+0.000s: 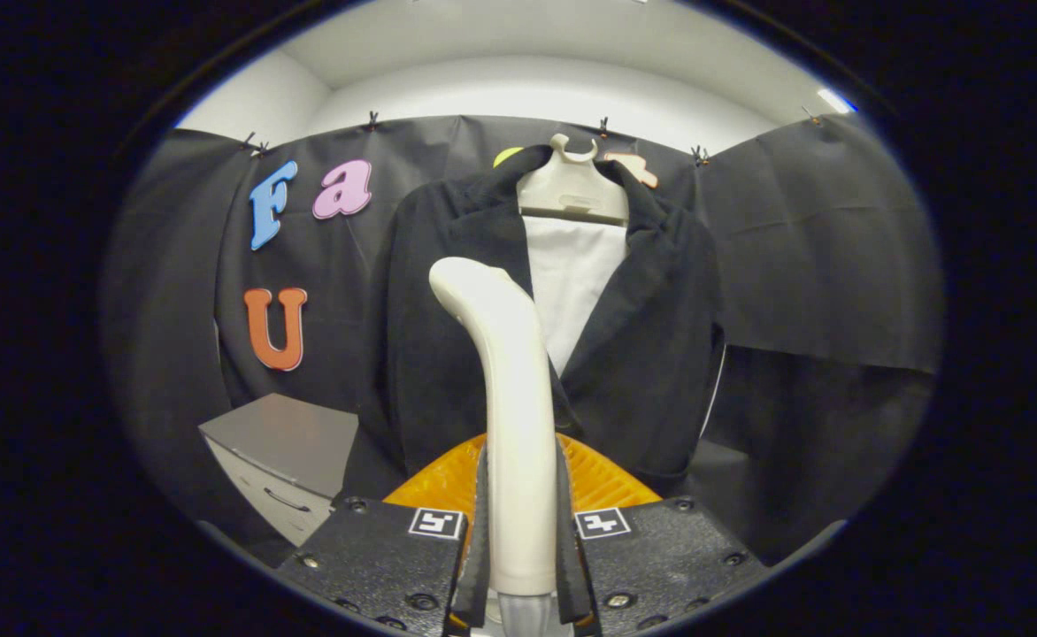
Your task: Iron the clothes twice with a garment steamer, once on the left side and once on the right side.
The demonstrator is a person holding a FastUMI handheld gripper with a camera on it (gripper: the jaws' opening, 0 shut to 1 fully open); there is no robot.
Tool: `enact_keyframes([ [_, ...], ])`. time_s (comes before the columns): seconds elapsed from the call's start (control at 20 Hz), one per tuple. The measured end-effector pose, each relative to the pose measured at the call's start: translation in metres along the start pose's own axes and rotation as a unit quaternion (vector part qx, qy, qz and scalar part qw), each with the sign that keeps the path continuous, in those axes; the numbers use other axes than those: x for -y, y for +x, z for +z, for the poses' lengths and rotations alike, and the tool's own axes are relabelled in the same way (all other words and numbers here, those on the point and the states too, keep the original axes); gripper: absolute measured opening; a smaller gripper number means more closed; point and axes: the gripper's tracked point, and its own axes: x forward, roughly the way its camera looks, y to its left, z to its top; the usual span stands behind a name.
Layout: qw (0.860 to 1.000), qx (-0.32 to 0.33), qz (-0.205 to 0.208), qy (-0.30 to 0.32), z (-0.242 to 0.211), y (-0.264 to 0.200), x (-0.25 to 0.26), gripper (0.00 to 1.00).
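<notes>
My gripper (pixel 519 522) is shut on the cream handle of the garment steamer (pixel 505 372), which rises upright between the fingers and curves left at its top. Beyond it hangs a black jacket (pixel 651 354) on a cream hanger (pixel 572 190), open at the front over a white panel (pixel 572 283). The steamer's head stands in front of the jacket's left half, near the lapel; whether it touches the cloth I cannot tell. An orange ribbed part (pixel 602 478) sits just ahead of the fingers, low behind the handle.
A grey cabinet (pixel 284 451) with drawers stands low to the left of the jacket. Black cloth covers the booth's wall behind, with a white wall and ceiling above it.
</notes>
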Motion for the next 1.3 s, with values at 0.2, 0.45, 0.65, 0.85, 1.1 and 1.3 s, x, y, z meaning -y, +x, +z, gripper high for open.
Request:
enact_keyframes([
  [0.2,1.0,-0.008,0.002,-0.011,-0.018,0.0,0.008,0.33],
  [0.45,0.999,-0.001,0.007,-0.031,-0.045,-0.002,0.013,0.33],
  [0.65,0.999,-0.004,0.018,-0.036,-0.062,-0.009,0.011,0.33],
  [0.85,0.998,-0.041,0.031,-0.033,-0.106,-0.018,0.008,0.33],
  [1.1,0.996,-0.079,0.017,-0.034,-0.152,-0.022,0.012,0.33],
  [1.3,0.996,-0.091,-0.007,-0.027,-0.182,-0.024,0.012,0.33],
])
